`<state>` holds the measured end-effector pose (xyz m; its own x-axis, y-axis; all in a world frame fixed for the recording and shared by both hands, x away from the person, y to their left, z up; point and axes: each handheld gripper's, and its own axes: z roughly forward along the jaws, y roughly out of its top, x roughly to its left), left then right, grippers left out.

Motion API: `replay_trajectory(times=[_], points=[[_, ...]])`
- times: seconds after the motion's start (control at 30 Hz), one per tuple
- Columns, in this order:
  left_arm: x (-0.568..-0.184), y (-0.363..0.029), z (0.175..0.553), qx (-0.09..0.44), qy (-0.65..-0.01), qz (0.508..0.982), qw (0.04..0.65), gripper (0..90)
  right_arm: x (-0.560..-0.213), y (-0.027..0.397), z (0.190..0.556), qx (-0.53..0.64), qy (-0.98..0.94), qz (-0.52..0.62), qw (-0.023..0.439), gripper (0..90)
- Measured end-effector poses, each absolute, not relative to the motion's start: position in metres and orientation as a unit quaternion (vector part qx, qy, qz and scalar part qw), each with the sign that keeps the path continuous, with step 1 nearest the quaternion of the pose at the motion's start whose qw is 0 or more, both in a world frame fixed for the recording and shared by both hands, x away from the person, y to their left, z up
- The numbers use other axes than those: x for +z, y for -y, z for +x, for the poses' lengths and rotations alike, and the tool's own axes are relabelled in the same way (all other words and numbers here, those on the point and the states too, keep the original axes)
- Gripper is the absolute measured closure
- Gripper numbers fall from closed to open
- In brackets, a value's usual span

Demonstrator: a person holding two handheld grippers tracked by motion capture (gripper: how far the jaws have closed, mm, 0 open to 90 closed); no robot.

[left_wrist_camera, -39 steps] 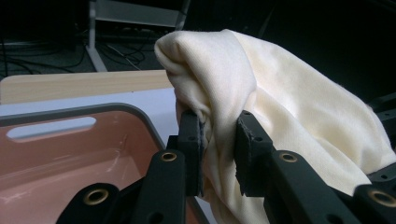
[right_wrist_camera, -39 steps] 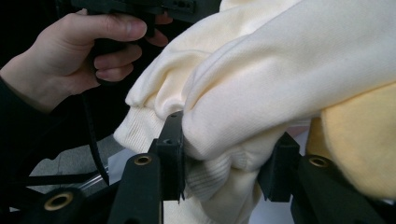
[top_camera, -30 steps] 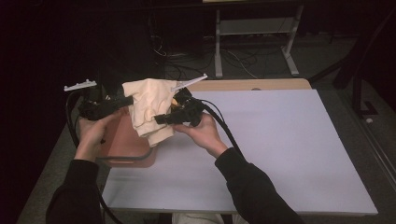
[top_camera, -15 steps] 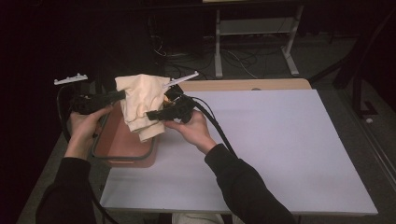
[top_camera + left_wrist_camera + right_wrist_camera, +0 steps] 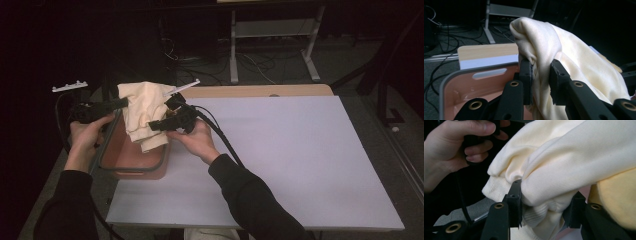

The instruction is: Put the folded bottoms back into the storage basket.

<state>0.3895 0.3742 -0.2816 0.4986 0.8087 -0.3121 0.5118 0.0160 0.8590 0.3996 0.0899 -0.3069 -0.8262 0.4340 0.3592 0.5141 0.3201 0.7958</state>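
A cream sweatshirt (image 5: 143, 112) hangs bunched between both grippers over a salmon-pink bin (image 5: 131, 161) at the table's left edge. My left gripper (image 5: 123, 103) comes in from the left and is shut on a fold near the garment's top (image 5: 541, 57). From the right, my right gripper (image 5: 153, 125) pinches a thick wad of the same fabric (image 5: 549, 192) lower down, near a ribbed cuff (image 5: 495, 188). The cloth's lower end dangles into the bin (image 5: 464, 87). A yellower patch of fabric (image 5: 616, 200) shows at the right of the right gripper view.
The bin has a grey rim with a slot handle (image 5: 489, 73). A lilac mat (image 5: 280, 160) covers the wooden table (image 5: 260, 91) to the right of the bin. Cables (image 5: 235, 57) and a white stand's legs (image 5: 310, 62) lie on the dark floor behind.
Both hands have carried the sweatshirt a little leftward, so it now hangs more squarely over the bin. Both grips look unchanged.
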Motion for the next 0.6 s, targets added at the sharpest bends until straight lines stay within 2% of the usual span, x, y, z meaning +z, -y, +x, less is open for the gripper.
replay_trajectory(times=[0.6], points=[[-0.322, -0.398, 0.400, 0.128, -0.523, 0.678, 0.501, 73.7, -0.345, -0.123, 0.412, -0.479, 0.821, -0.308, 0.049, 55.7]])
